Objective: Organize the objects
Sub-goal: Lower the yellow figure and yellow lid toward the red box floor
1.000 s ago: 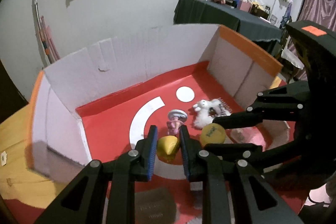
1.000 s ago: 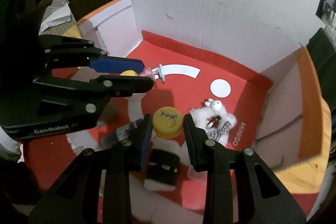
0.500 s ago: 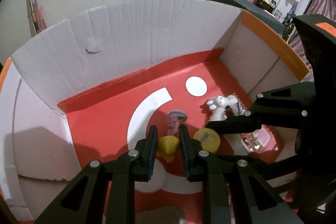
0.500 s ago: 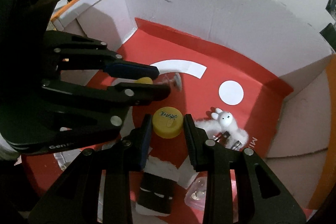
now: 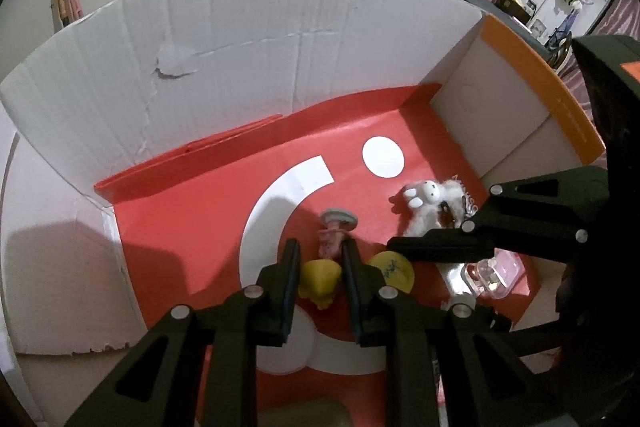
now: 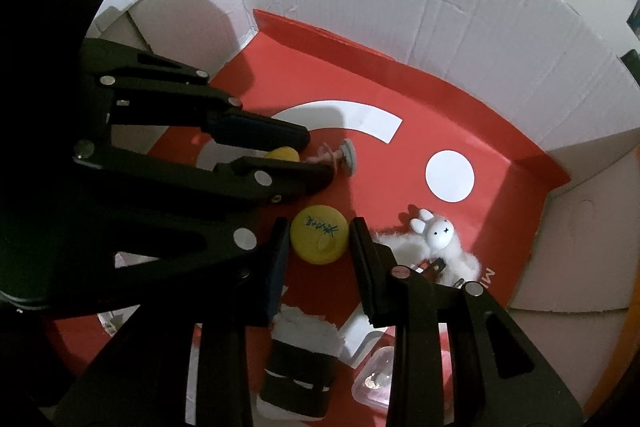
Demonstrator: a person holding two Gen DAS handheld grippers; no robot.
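Note:
Both grippers are low inside a cardboard box (image 5: 248,51) with a red floor (image 5: 192,211). My left gripper (image 5: 318,259) is shut on a small yellow toy (image 5: 320,277); it also shows in the right wrist view (image 6: 282,154). My right gripper (image 6: 320,239) is shut on a round yellow cap (image 6: 319,239) with dark writing, which also shows in the left wrist view (image 5: 394,267). A pink figurine with a grey base (image 5: 334,231) lies on the floor just beyond the left fingertips.
A white plush rabbit (image 6: 434,241) lies at the right of the box floor. A clear plastic container (image 5: 496,273) and a black-and-white fuzzy item (image 6: 300,359) lie near the front. White box walls (image 6: 440,7) enclose the back and sides.
Both grippers have moved forward and down into the box with their yellow objects still held. The box floor and the items on it now look closer.

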